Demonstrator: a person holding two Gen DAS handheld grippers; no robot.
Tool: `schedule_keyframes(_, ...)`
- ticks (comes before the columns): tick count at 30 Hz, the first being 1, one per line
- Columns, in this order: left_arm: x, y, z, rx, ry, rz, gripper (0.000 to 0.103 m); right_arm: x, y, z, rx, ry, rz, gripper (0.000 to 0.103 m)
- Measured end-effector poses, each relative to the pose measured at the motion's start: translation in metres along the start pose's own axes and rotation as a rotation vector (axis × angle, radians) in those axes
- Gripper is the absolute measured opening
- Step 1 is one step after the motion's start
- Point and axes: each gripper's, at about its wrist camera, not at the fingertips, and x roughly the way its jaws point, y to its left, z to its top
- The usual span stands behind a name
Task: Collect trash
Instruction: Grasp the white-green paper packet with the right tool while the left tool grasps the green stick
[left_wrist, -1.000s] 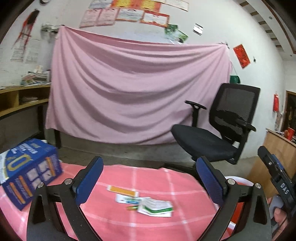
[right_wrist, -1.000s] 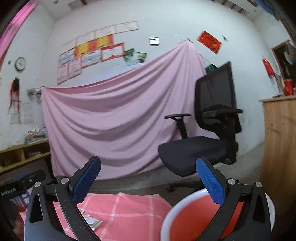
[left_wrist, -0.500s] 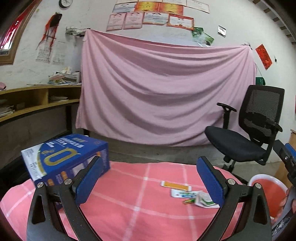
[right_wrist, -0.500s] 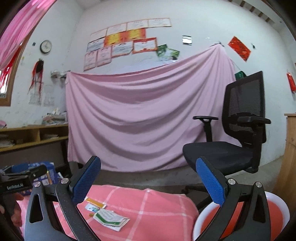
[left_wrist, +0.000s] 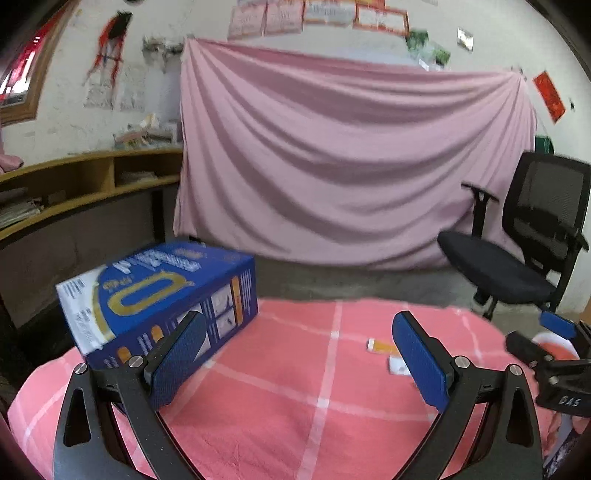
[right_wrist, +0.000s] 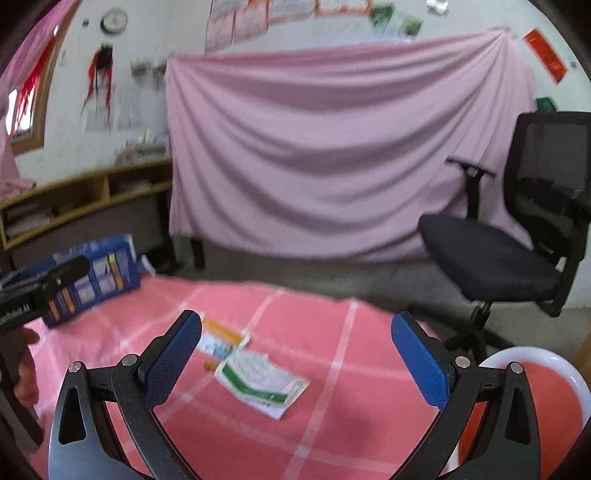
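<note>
In the left wrist view the left gripper hangs spread wide and empty over the pink checked tablecloth. The blue carton sits just past its left finger, at the table's far left, while the small paper scraps lie to the right, partly hidden behind the right finger, with the right gripper near them at the frame's edge. In the right wrist view the right gripper is likewise spread wide with nothing between its fingers. The green-and-white wrapper lies flat on the cloth just ahead, slightly left of centre, its long axis running from far left to near right; an orange-edged packet and a tiny orange bit lie beside it on the far left. By my reading, the right gripper is the nearer one for this litter. The white-rimmed red bin stands low at the right, off the table. Behind are a pink sheet, a black office chair and wooden shelves.
</note>
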Motion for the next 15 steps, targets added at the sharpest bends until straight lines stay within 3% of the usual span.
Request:
schedule_keyframes(9,0.033,0.003,-0.003,-0.03,0.174,-0.021,0.098,0.064,0.001,-0.012,0.0,0.355,0.097,0.102)
schedule_keyframes(15,0.042,-0.002,-0.007,-0.017,0.218,-0.037,0.098,0.073,0.005,-0.015,-0.008,0.412,0.115,0.102)
